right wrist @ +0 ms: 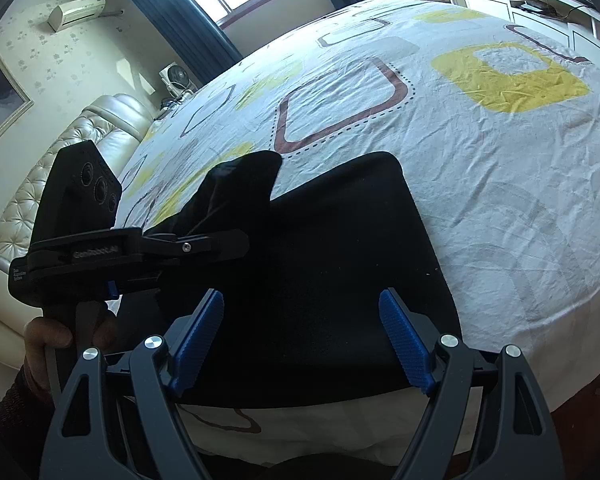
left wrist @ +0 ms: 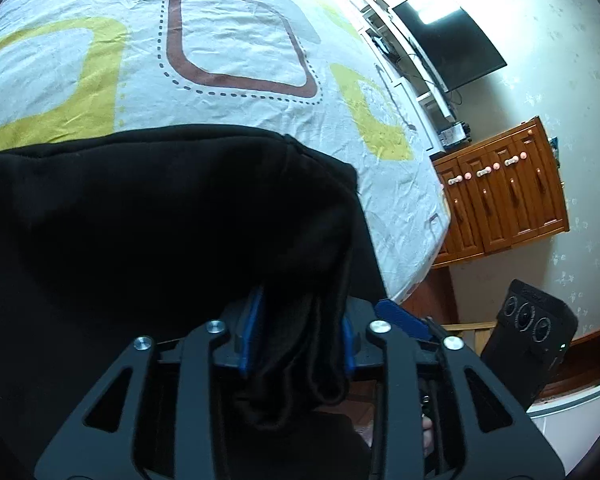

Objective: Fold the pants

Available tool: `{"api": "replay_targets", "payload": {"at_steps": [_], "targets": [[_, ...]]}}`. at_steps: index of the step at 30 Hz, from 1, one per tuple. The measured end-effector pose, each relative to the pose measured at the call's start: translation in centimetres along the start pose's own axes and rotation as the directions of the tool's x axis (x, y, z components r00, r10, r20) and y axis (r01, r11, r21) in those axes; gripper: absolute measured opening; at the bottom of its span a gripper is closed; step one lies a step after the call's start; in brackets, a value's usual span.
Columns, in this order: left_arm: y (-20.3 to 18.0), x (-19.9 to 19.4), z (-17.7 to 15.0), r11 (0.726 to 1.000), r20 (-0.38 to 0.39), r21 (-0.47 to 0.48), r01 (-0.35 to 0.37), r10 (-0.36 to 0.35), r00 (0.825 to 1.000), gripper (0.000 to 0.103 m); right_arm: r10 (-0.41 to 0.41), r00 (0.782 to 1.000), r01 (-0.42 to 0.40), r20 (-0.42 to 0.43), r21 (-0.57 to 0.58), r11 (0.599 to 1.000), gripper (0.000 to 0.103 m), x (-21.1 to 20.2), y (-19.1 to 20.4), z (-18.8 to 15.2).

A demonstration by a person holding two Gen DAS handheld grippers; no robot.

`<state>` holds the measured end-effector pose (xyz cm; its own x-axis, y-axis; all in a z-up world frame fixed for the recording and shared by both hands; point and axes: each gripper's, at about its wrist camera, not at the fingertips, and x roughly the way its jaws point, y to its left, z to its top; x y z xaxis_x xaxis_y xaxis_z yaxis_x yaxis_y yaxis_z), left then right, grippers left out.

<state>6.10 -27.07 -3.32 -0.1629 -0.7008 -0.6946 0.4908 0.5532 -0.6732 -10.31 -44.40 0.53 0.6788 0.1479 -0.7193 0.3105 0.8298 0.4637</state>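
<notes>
On the patterned white bedsheet, my left gripper is loosely straddling bunched black fabric pants at six o'clock; my right gripper is hovering, jaws wide apart.

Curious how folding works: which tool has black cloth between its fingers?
The left gripper: the pants bunch between its blue fingers. The right gripper hovers over them, fingers wide, nothing between.
</notes>
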Motion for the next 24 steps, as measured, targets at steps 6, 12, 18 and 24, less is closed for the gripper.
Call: {"api": "replay_targets", "payload": {"at_steps": [6,12,18,24], "targets": [[-2.0,-3.1,-0.4,0.996,0.051,0.015,0.092,-0.093,0.994,0.064,0.03,1.0,-0.031,0.007,0.04,0.999,0.079,-0.3,-0.7,0.2],[-0.2,-9.6,-3.7,1.0,0.179,0.019,0.012,-0.015,0.984,0.08,0.109,0.994,-0.108,-0.022,0.065,0.992,0.079,-0.2,-1.2,0.8],[7.1,-14.9,-9.1,0.98,0.254,-0.179,-0.084,0.128,0.959,0.086,0.166,0.981,-0.157,-0.1,0.093,0.983,0.079,1.4,-1.9,1.9],[13.3,-16.1,-12.6,0.933,0.252,-0.36,-0.029,0.128,0.959,0.086,0.24,0.959,-0.214,-0.153,0.164,0.963,0.086,3.8,-2.5,2.6]]}}
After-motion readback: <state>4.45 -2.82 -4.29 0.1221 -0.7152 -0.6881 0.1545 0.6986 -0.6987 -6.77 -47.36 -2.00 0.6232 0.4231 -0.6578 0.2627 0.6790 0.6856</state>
